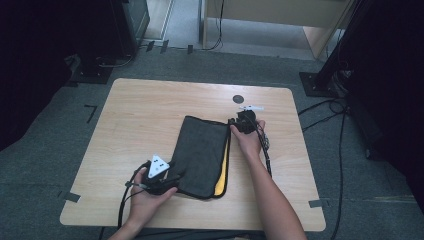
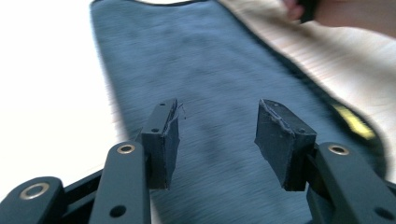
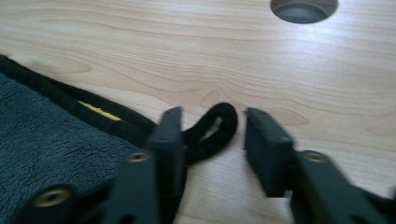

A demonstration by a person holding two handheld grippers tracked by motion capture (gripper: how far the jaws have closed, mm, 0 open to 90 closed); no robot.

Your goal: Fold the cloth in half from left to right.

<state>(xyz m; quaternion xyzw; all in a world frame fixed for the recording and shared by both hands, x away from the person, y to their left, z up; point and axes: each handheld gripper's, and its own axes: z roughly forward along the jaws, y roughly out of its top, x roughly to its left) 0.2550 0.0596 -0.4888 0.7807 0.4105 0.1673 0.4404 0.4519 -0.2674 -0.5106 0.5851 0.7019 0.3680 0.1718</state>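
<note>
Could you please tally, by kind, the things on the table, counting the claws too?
Dark folded towel with a yellow inner side and a hanging loop: 1
Claws, left claw and right claw, both open: 2
Total: 3

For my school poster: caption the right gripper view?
Open tool around the dark towel's black loop.

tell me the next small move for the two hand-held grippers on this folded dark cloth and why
Probably lift both clear of the folded dark grey fleece cloth with a yellow inner face. The right hand-held gripper has open jaws with the cloth's black corner loop lying loose between them, and the left hand-held gripper hangs open over the cloth, pressing nothing. The cloth already lies flat on the light wooden table.
</note>
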